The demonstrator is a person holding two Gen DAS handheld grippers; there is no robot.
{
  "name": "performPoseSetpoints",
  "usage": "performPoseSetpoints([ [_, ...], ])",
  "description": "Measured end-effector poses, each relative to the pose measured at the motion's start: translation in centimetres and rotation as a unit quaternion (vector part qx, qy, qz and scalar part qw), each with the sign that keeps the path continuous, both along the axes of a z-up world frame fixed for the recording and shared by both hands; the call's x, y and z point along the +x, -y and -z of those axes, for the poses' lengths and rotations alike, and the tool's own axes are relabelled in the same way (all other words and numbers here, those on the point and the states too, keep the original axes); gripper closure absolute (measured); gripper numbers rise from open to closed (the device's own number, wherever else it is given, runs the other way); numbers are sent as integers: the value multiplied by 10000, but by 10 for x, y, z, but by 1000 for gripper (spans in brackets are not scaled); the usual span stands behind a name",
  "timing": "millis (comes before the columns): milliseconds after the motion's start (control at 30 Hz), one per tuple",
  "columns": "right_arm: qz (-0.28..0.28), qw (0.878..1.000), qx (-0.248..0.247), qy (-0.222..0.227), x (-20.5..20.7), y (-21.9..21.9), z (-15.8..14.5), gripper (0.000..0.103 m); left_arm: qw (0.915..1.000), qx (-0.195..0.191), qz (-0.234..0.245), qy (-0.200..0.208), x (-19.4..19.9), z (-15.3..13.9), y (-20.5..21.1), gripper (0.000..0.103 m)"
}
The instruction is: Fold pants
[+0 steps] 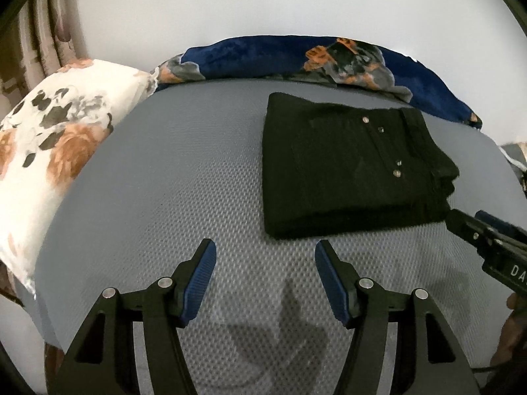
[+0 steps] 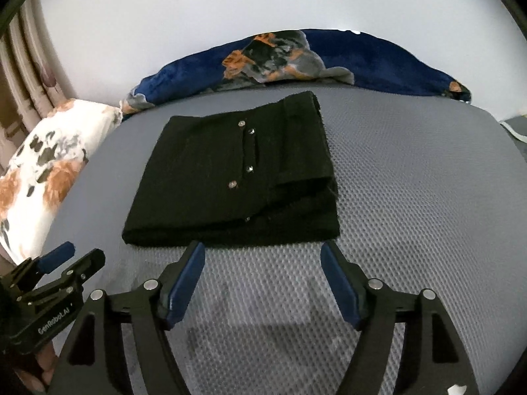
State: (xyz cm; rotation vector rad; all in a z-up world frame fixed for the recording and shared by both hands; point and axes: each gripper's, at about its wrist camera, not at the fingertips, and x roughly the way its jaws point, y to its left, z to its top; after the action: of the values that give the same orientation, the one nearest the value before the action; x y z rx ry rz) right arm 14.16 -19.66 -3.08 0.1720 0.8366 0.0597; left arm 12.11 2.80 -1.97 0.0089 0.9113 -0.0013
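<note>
The black pants (image 1: 346, 168) lie folded into a compact rectangle on the grey mesh bed surface (image 1: 164, 181), with silver rivets showing on top. My left gripper (image 1: 265, 250) is open and empty, just in front of the pants' near left corner. In the right wrist view the pants (image 2: 230, 177) lie straight ahead. My right gripper (image 2: 262, 250) is open and empty, just in front of their near edge. The right gripper also shows at the right edge of the left wrist view (image 1: 467, 220), and the left gripper shows at the lower left of the right wrist view (image 2: 79, 256).
A white floral pillow (image 1: 52, 154) lies at the left of the bed. A dark blue floral blanket (image 1: 296, 59) is bunched along the far edge against a white wall. Curtains (image 1: 42, 29) hang at the far left.
</note>
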Motion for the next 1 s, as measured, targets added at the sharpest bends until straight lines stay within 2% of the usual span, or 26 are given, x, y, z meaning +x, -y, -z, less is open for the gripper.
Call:
performPoseSetpoints([
  [267,62,9999,-73,65,-18,-5,-2,25,10000,22,18,28,-24,4,8,40],
  [1000,34,9999,-142,30,-28,-13,1,24,9997,100,-147,141,-35,0,9,40],
])
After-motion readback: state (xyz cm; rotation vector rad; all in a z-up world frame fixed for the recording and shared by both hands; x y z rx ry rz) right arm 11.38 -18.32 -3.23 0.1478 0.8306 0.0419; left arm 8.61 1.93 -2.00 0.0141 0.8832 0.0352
